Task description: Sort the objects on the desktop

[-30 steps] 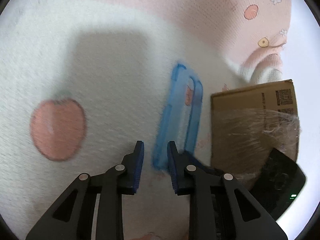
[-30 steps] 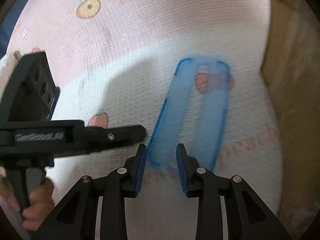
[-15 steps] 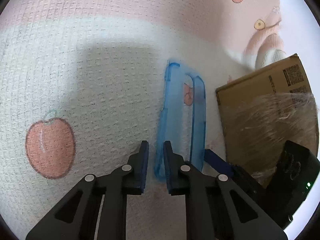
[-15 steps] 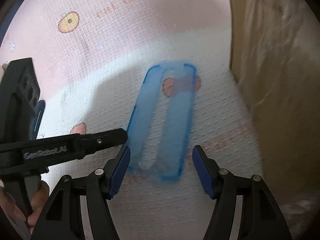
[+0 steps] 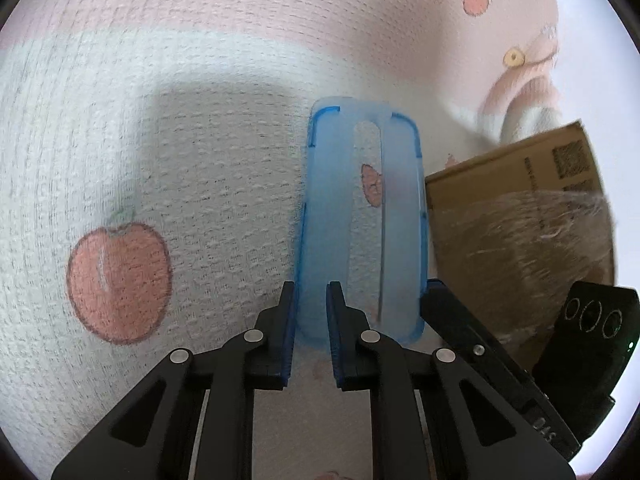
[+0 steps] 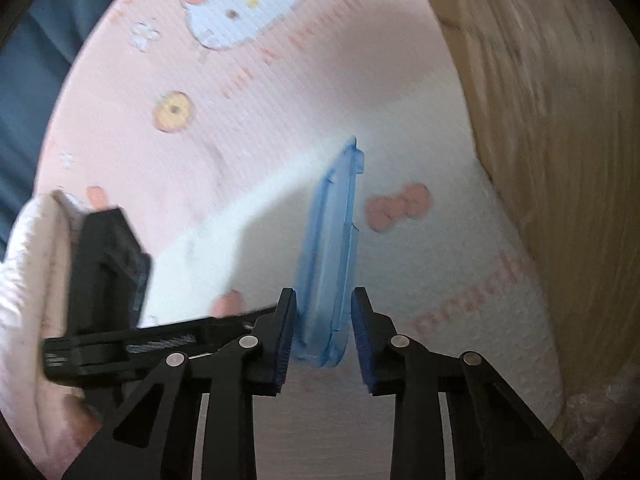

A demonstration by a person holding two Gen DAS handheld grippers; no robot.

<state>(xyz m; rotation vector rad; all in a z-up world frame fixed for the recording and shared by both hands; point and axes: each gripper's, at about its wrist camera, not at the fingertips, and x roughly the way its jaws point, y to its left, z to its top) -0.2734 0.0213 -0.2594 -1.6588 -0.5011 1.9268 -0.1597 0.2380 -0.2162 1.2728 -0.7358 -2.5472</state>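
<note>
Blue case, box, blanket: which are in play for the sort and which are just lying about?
In play:
- blue case, lifted edge-up
- left claw, pinching its near end
- right claw, jaws just closing around it
- cardboard box, probably the bin

Lying about:
- printed blanket

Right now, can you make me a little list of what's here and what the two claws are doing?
held thing: blue case, tipped up off the cloth
left claw: shut on the case's left edge
right claw: jaws just closed in, case's near end between them; a small gap still shows at the right pad
surface: pink and white cloth with an apple print
nearby: cardboard box to the right of the case
</note>
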